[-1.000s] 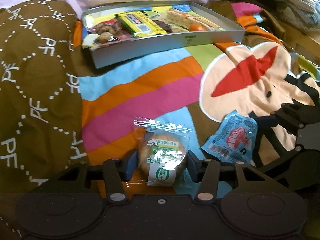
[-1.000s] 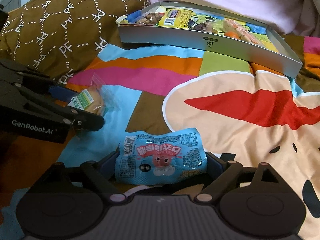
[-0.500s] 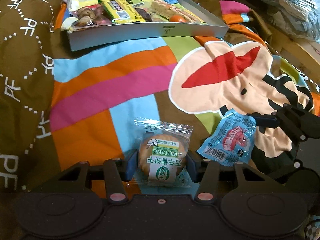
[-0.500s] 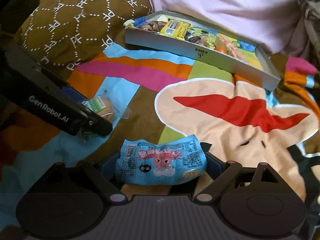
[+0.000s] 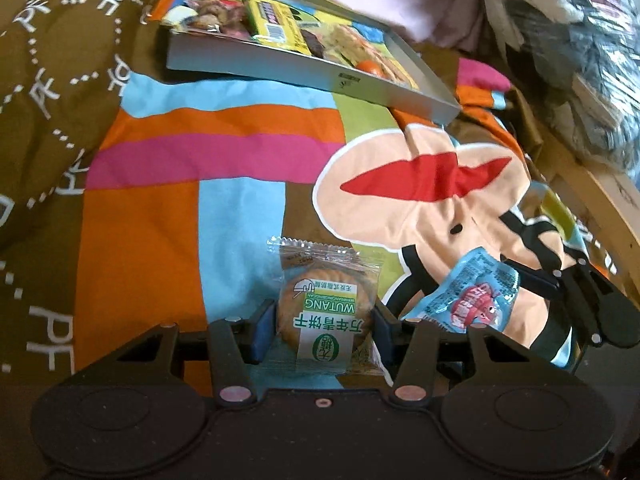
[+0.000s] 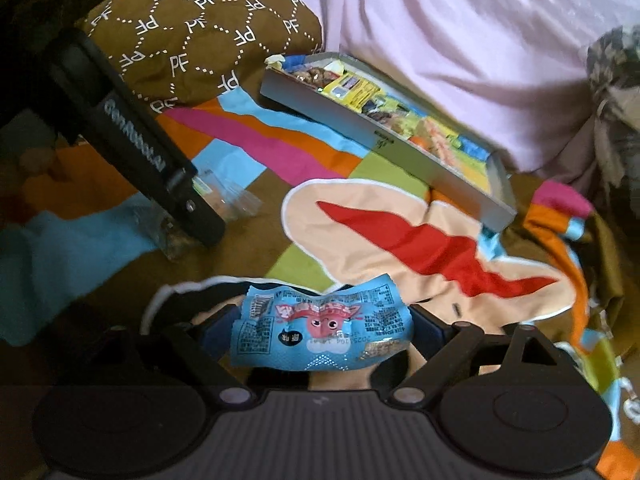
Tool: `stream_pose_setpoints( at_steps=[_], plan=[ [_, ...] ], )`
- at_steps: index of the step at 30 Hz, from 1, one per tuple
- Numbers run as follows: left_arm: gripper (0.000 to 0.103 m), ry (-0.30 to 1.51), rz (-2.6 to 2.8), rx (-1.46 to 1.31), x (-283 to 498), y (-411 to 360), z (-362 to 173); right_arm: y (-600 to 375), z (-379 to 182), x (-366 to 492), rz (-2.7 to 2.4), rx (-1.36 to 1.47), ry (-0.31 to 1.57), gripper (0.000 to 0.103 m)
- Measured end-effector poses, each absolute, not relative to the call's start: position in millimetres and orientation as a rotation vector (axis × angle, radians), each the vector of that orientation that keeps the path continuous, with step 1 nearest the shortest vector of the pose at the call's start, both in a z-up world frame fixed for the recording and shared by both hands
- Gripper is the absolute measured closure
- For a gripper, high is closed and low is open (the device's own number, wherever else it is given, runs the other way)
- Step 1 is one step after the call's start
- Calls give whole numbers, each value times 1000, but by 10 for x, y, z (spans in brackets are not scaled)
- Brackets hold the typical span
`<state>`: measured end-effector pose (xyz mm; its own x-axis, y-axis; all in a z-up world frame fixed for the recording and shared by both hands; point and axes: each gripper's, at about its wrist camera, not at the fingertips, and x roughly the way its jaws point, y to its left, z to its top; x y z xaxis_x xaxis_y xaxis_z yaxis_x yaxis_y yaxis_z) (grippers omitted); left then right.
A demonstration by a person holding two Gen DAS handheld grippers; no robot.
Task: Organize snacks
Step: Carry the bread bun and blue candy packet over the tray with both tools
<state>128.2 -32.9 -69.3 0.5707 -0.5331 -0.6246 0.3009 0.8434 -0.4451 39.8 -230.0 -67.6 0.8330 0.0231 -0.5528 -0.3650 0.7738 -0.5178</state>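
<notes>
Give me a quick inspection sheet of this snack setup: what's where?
Surface: colourful cartoon blanket on a bed.
Job's things: grey tray already holding snacks; wrapped biscuit; blue snack packet.
Clutter: nothing seen.
Grippers: left gripper shut on the wrapped biscuit; right gripper shut on the blue snack packet.
Cables: nothing seen.
Surroundings: brown patterned pillow, pink bedding.

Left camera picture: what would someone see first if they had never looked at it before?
First, the round biscuit in its clear WUTANG wrapper, pinched between the left gripper fingers at the bottom middle. Beside it on the right, a bright blue snack packet sits in the right gripper. Farther back, a grey tray full of snacks lies on the colourful cartoon blanket.
</notes>
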Motion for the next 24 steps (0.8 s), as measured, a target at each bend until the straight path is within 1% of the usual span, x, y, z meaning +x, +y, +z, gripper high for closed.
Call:
stream_pose_setpoints(
  at_steps=[15, 24],
  plan=[
    [52, 698, -398, -362, 1196, -473, -432, -2368, -598, 409, 219, -772, 392, 12],
    [52, 598, -369, -366, 1442, -634, -94, -2516, -411, 607, 188, -765, 333, 12]
  ],
)
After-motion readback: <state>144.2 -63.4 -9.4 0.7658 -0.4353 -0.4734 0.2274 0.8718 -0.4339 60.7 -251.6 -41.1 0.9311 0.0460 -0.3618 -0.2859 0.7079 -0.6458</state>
